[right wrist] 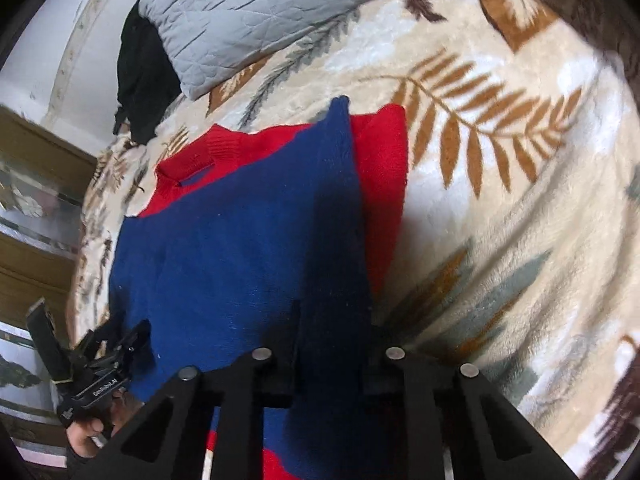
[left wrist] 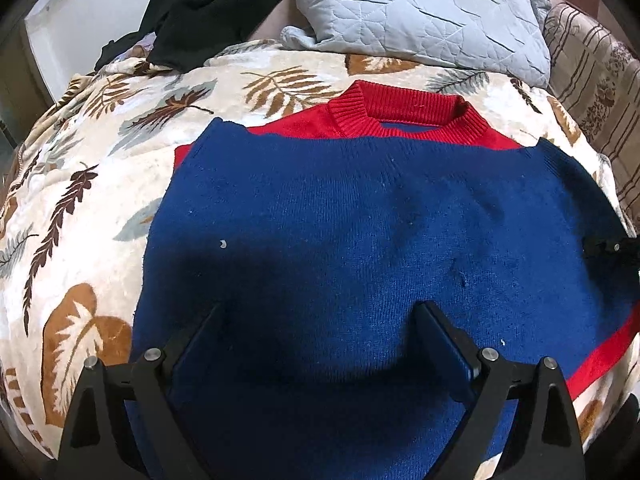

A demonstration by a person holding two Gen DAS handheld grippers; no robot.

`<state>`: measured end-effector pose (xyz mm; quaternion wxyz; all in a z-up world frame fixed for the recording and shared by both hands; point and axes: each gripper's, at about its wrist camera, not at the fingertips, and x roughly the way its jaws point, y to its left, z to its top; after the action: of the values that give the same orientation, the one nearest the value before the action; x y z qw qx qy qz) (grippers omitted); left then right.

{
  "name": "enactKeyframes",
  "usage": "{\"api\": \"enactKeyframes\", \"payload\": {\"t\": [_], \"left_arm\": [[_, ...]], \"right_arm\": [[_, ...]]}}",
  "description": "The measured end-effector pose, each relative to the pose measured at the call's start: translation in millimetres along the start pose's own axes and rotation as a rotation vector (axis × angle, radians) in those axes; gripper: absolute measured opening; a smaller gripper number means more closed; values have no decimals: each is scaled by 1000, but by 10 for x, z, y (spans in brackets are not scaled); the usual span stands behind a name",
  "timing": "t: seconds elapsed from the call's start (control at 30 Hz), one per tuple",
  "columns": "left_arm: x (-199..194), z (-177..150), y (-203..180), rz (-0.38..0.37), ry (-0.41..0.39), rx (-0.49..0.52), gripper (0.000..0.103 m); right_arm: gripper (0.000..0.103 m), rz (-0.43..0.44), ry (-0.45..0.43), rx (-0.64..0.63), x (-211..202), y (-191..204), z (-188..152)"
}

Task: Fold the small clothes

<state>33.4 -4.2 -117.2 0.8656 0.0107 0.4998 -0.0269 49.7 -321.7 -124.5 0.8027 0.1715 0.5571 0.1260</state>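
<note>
Sweater: I see the blue-and-red sweater (left wrist: 360, 220) spread flat on the leaf-print blanket (left wrist: 100, 168), collar toward the grey pillow (left wrist: 420, 12).
Left gripper (left wrist: 320, 320): my jaws spread wide over the sweater's blue middle.
Right gripper (right wrist: 334, 320): pinching a raised blue fold at the sweater's right edge.

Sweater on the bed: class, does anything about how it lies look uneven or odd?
The sweater is folded unevenly: a blue panel overlaps the red top, leaving its upper corners poking up and red strips showing at both sides. White lint specks dot the blue knit.
</note>
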Motion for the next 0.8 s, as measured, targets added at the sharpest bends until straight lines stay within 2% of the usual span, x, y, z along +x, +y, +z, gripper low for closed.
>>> {"api": "enactKeyframes", "payload": {"t": [0.17, 0.27, 0.33, 0.4, 0.47, 0.57, 0.7, 0.8], "left_arm": [[-78, -10, 121, -23, -2, -39, 95], [-161, -40, 210, -51, -8, -72, 95], [-272, -63, 287, -66, -33, -87, 95], [-392, -106, 402, -64, -71, -98, 95], [-458, -148, 562, -56, -90, -130, 95], [-497, -181, 840, -84, -99, -209, 95], [-625, -174, 1168, -206, -163, -307, 95], [-641, -101, 1300, -338, -178, -351, 95]], "right_arm": [[21, 15, -37, -13, -240, 196, 75], [21, -33, -20, -14, -177, 228, 84], [21, -60, 7, 20, -53, 125, 65], [21, -45, 21, 69, 0, 5, 58], [21, -39, 8, 67, -81, 63, 79], [21, -20, -29, 13, -287, 394, 149], [20, 73, -72, -92, -556, 1246, 220], [21, 138, -54, -147, -405, 1819, 166]]}}
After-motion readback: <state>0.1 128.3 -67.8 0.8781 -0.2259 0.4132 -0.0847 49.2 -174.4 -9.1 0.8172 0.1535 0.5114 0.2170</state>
